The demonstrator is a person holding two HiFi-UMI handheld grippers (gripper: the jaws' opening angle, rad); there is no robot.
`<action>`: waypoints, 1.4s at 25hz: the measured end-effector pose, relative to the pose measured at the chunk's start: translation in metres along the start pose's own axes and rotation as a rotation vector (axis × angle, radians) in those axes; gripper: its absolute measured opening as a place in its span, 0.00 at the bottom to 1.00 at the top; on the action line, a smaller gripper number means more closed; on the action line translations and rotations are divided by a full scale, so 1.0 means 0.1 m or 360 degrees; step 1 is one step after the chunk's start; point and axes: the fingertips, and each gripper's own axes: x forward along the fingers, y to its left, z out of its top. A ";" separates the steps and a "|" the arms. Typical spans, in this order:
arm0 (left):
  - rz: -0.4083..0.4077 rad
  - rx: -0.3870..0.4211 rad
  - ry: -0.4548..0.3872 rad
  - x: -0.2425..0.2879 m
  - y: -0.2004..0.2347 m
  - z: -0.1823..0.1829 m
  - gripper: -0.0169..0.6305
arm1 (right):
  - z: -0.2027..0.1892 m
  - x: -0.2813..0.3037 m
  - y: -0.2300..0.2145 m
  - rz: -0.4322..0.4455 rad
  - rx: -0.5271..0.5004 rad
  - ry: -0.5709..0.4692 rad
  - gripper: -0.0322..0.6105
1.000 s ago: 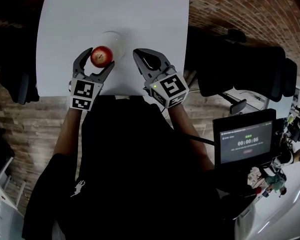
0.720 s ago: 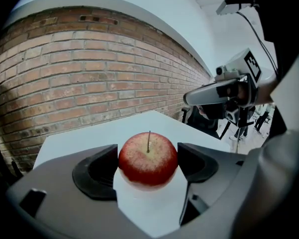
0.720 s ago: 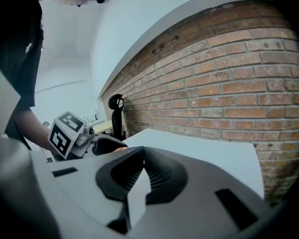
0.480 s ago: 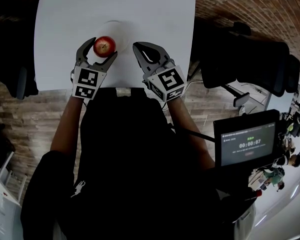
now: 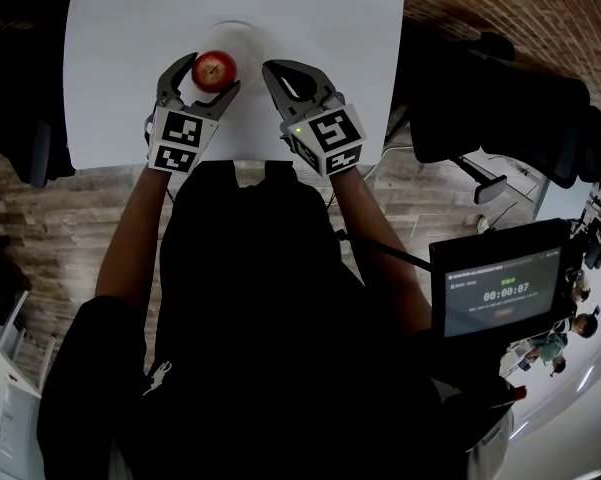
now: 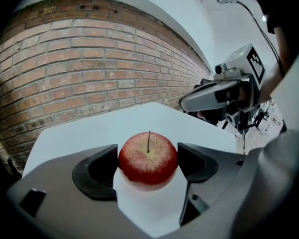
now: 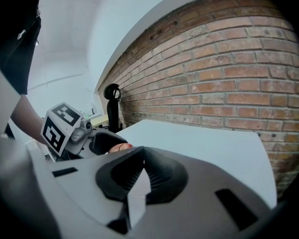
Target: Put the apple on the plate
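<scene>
— Left gripper (image 5: 210, 74)?
— Clamped on the round red apple (image 6: 148, 158), a dark pad pressed against each side, stem pointing up.
— Beneath those jaws?
— A round white plate (image 5: 248, 34) on the white tabletop (image 5: 130, 28), directly under the held fruit; touching it or not, impossible to tell.
— Right gripper (image 7: 143, 158)?
— Closed tip to tip, nothing between. Just beside the left jaws, apart from the apple.
</scene>
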 end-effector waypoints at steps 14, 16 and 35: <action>-0.0010 0.0017 0.0045 0.14 0.06 -0.10 0.61 | -0.22 0.14 -0.02 -0.0008 -0.0041 0.0123 0.06; -0.0011 0.0014 0.0045 0.18 0.07 -0.12 0.61 | -0.27 0.15 -0.03 -0.0010 -0.0039 0.0145 0.06; -0.0082 0.0015 0.0058 0.42 0.08 -0.13 0.61 | -0.33 0.29 -0.15 -0.0029 0.0007 0.0167 0.06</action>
